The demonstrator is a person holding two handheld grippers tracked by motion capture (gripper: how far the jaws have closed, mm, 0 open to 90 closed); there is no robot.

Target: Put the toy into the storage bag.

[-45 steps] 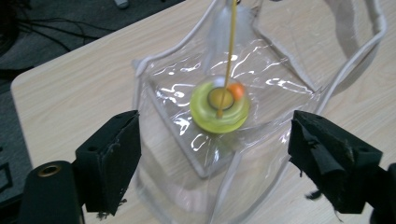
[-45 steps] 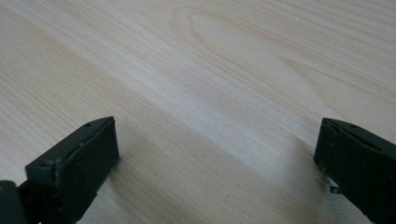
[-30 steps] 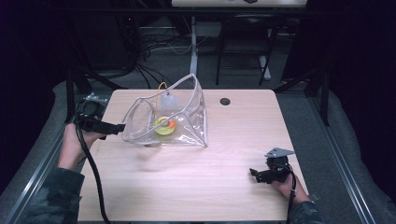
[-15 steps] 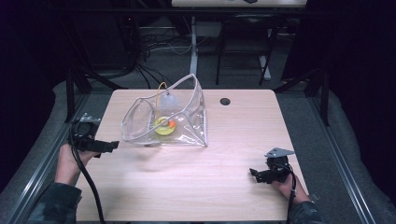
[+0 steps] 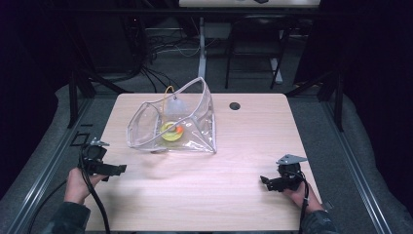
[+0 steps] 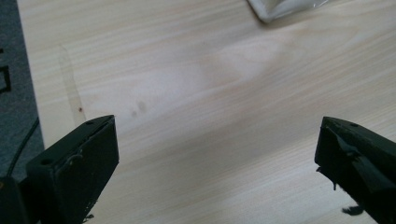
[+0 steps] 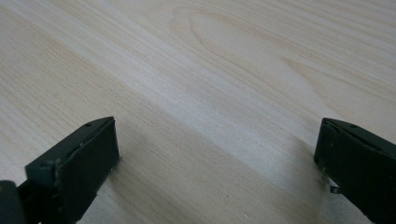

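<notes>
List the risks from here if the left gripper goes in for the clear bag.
1. The clear bag is limp, glossy plastic standing open on the table; it may slide or collapse rather than be caught.
2. The yellow and orange item lies near the bag's mouth, so tipping could spill it.
3. The left gripper and right gripper are both open and away from the bag, so nothing steadies it.

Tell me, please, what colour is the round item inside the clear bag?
Yellow-green with an orange spot, as the round item appears in the high view.
</notes>
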